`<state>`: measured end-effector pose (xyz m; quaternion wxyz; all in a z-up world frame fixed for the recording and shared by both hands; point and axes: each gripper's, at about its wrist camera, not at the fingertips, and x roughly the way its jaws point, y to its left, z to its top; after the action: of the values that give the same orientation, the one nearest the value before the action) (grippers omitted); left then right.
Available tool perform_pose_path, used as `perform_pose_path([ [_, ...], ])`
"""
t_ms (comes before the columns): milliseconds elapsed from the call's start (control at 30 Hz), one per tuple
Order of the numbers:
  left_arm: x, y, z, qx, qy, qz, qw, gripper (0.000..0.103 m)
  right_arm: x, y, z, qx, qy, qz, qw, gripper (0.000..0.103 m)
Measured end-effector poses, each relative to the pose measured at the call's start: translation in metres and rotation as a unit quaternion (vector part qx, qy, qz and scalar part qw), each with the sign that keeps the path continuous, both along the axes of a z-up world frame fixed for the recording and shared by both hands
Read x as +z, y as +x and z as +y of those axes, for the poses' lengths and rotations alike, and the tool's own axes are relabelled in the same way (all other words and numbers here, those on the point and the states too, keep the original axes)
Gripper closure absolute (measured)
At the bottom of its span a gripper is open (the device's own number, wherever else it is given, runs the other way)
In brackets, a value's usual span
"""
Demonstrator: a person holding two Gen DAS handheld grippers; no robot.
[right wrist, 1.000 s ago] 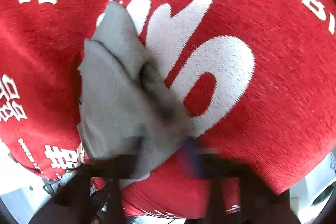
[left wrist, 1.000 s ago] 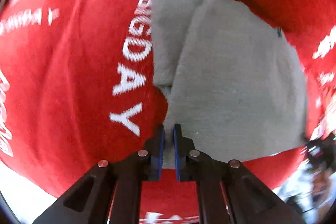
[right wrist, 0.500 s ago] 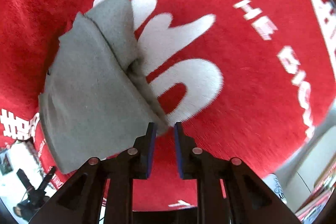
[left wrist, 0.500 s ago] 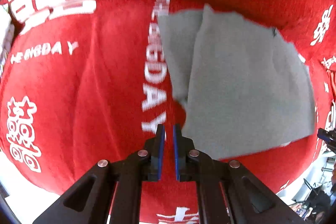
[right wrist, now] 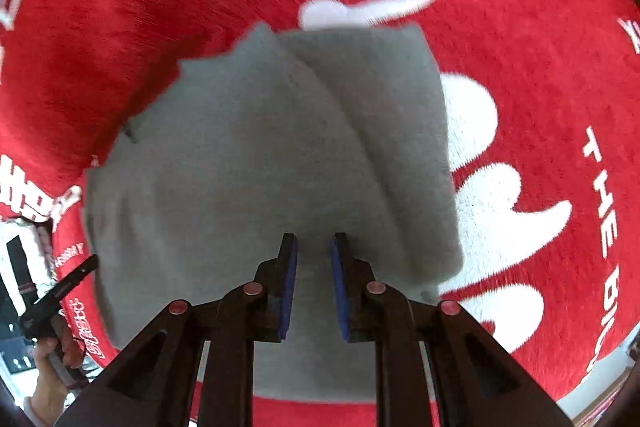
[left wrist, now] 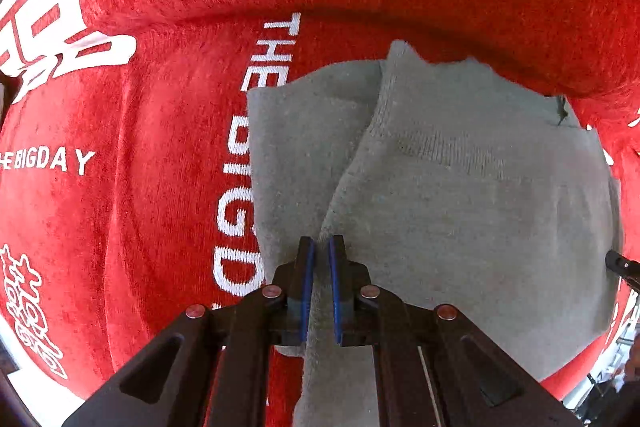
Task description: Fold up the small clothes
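grey garment [left wrist: 460,211] under left gripper [left wrist: 319,247]

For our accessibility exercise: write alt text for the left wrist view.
The black left gripper, blue pads almost together, points down at a folded grey garment lying on a red blanket printed with white lettering.

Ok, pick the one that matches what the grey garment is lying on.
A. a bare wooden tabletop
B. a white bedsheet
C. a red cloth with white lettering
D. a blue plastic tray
C: the grey garment is spread on a red cloth printed with white characters and the words THE BIGDAY, seen all round it in both wrist views.
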<state>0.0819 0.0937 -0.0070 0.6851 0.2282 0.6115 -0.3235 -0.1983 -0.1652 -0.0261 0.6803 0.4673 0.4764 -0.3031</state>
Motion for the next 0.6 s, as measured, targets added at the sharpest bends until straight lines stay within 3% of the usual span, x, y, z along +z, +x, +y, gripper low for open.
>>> perform_pose_path([
  [133, 0.011, -0.007, -0.002, -0.018, 0.026, -0.021, 0.9993, 0.094, 0.008, -0.026, -0.008, -0.037, 0.016, -0.006, 0.999, 0.099],
  [200, 0.016, -0.012, -0.005, -0.018, 0.031, -0.020, 0.9991, 0.094, 0.015, -0.032, -0.009, -0.050, 0.024, -0.019, 0.998, 0.093],
  [400, 0.038, -0.031, -0.016, -0.014, 0.029, -0.017, 0.9993, 0.094, 0.038, -0.035, 0.003, -0.033, 0.030, -0.034, 0.998, 0.093],
  [600, 0.048, -0.045, -0.022, -0.017, 0.031, -0.016, 0.9992, 0.093, 0.041, -0.038, 0.012, -0.033, 0.059, -0.049, 0.997, 0.093],
])
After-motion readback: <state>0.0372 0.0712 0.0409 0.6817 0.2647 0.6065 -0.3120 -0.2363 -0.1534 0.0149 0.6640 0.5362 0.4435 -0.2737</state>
